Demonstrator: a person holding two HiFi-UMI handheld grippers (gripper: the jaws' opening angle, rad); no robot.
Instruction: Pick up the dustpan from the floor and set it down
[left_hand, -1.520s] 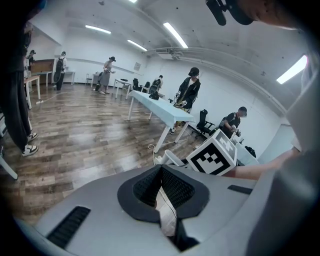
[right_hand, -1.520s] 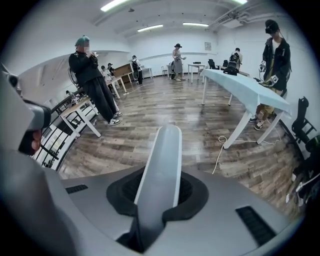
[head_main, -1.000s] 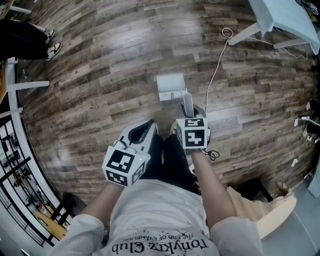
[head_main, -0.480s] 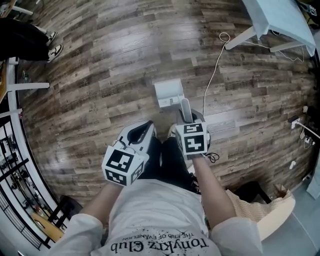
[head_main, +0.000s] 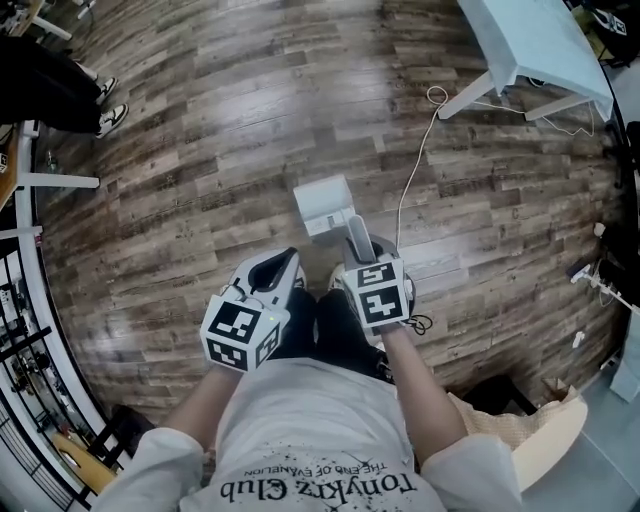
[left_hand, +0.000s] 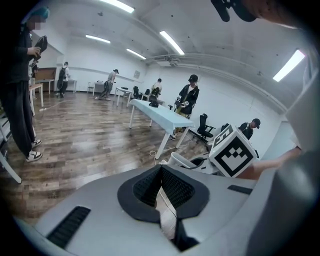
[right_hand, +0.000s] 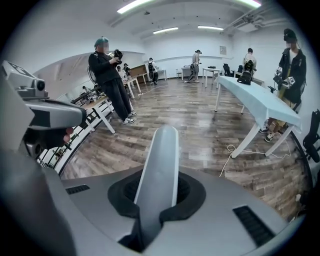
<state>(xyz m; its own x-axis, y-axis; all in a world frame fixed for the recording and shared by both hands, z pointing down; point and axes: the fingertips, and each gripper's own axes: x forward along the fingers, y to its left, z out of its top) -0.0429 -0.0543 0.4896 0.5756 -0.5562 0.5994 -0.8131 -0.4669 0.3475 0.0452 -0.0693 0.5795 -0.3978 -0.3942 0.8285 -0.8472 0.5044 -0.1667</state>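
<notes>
Since the earlier frame, the right gripper (head_main: 366, 258) and the dustpan (head_main: 322, 203) have lifted together, and the pan now sits further left in the head view. The right jaws are clamped on the dustpan's handle (right_hand: 159, 172), which runs straight out between the pads. The left gripper (head_main: 284, 266) is closed on nothing and hangs just beside the right one. The dustpan appears to be clear of the wooden floor (head_main: 200, 150) (contact cannot be ruled out from above). To do the step well:

- Keep the clamp firm.
- Hold the handle steady so the pan does not swing.
- Lower it onto bare floor, away from the cable (head_main: 412, 185) and the table (head_main: 530, 45).
</notes>
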